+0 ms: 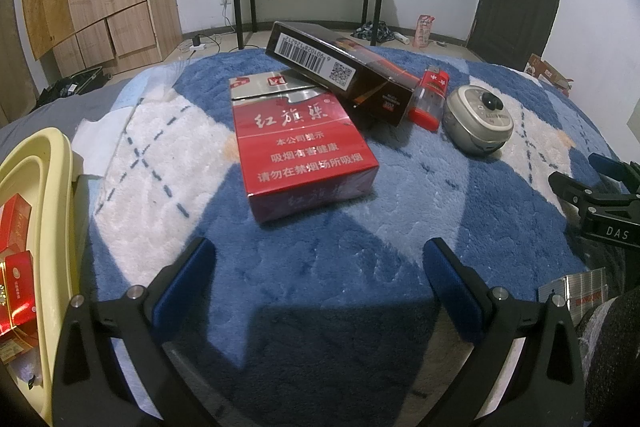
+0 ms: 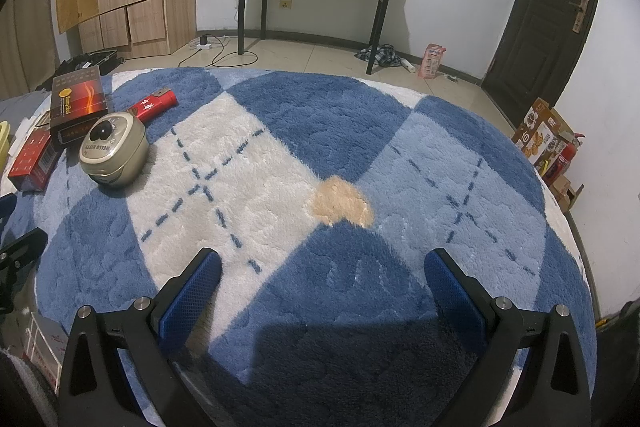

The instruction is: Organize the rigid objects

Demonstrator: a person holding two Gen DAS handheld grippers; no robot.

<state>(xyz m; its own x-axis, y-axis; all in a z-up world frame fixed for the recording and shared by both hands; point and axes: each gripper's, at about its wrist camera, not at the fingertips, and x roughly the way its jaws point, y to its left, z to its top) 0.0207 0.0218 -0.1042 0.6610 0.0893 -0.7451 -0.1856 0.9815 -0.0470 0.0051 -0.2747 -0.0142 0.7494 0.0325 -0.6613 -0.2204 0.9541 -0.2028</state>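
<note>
Red cigarette pack [image 1: 306, 157] lies flat on the blue-and-white plush blanket [image 1: 320, 267], face up, large white characters 红旗渠 over three lines of warning text: 本公司提示 / 吸烟有害健康 / 请勿在禁烟场所吸烟. A dark brown pack [image 1: 344, 73] leans tilted across its far end, barcode and QR code on the upturned side; digits too distorted to trust. Just right of it a red lighter [image 1: 428, 99] with white characters, then a round grey tin [image 1: 480, 123], black knob on the lid, lettered "HELLO KITTY" in the right wrist view [image 2: 114, 151]. Cream basket [image 1: 44, 195] at far left holds more red packs. Left gripper [image 1: 320, 283] low over the blanket, short of the red pack, jaws spread wide, nothing between them. Right gripper [image 2: 322, 291] wide apart too, empty, over bare blanket, well apart from the tin; its body reads "DAS" in the left view.
</note>
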